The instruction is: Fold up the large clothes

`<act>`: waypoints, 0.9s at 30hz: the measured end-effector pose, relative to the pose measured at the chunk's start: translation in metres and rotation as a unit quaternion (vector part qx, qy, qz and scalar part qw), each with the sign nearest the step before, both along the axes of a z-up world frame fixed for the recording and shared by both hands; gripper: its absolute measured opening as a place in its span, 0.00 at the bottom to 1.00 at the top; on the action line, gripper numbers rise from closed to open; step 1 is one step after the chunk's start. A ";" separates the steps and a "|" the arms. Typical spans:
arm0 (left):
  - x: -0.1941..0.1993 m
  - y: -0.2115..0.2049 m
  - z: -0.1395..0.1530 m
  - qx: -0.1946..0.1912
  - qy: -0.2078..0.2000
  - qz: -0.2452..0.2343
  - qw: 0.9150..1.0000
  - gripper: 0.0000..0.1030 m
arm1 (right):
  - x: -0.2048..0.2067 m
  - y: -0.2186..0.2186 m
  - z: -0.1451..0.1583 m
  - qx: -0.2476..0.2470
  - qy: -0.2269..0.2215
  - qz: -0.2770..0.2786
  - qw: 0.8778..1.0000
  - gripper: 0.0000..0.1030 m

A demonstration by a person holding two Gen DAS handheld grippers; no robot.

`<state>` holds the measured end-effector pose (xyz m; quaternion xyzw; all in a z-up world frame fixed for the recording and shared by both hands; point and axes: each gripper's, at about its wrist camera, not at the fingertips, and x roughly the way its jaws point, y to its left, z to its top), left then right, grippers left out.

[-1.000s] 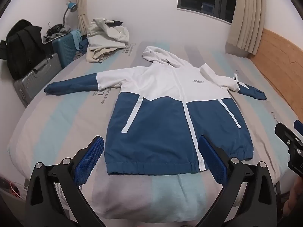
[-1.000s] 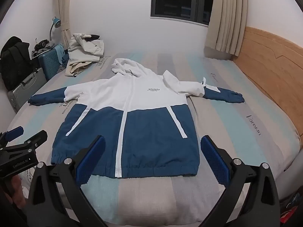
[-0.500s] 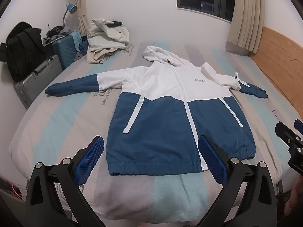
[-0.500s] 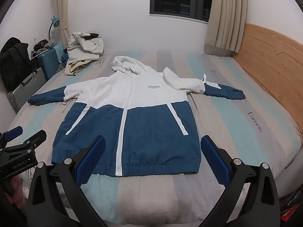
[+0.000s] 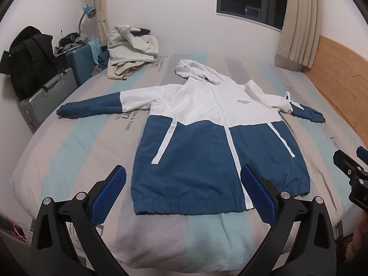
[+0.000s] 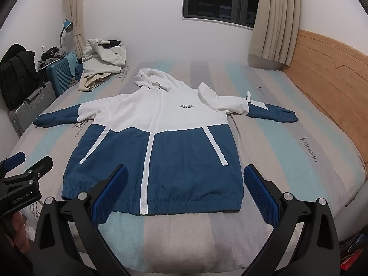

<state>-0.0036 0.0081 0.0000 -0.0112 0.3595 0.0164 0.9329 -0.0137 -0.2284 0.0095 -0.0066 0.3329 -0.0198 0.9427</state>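
Observation:
A hooded jacket (image 5: 197, 142), white on top and blue below, lies flat, front up, on the striped bed (image 5: 76, 151), sleeves spread out to both sides. It also shows in the right wrist view (image 6: 161, 147). My left gripper (image 5: 184, 195) is open and empty, held above the foot of the bed near the jacket's hem. My right gripper (image 6: 184, 195) is open and empty, also near the hem. Each gripper shows at the edge of the other's view.
A heap of beige clothes (image 5: 131, 50) lies on the bed's far left corner. A teal suitcase (image 5: 79, 62), a silver case (image 5: 43, 101) and a black backpack (image 5: 27, 57) stand left of the bed. A wooden headboard (image 6: 329, 76) runs along the right.
Both grippers have risen and drawn back slightly; the jacket sits a little lower in both views. The jacket itself has not moved.

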 end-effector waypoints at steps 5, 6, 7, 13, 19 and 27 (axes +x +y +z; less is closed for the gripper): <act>-0.001 0.001 -0.007 0.004 0.004 -0.002 1.000 0.95 | 0.000 -0.001 0.000 0.000 0.000 0.000 1.000 0.93; -0.001 0.003 -0.008 0.000 0.006 0.000 1.000 0.95 | 0.000 -0.001 0.000 -0.001 0.001 0.000 1.000 0.93; -0.001 0.004 -0.009 -0.003 0.006 0.001 1.000 0.95 | 0.000 0.000 0.000 -0.002 0.001 0.000 1.000 0.93; -0.002 0.007 -0.010 -0.010 0.005 0.003 1.000 0.95 | -0.001 0.000 0.000 -0.004 0.000 -0.001 1.000 0.93; -0.003 0.004 -0.009 -0.007 0.001 0.001 1.000 0.95 | 0.001 0.000 -0.003 -0.005 0.002 -0.001 1.000 0.93; -0.003 0.006 -0.009 -0.010 0.006 0.003 1.000 0.95 | -0.002 -0.001 -0.008 0.001 0.004 -0.005 1.000 0.93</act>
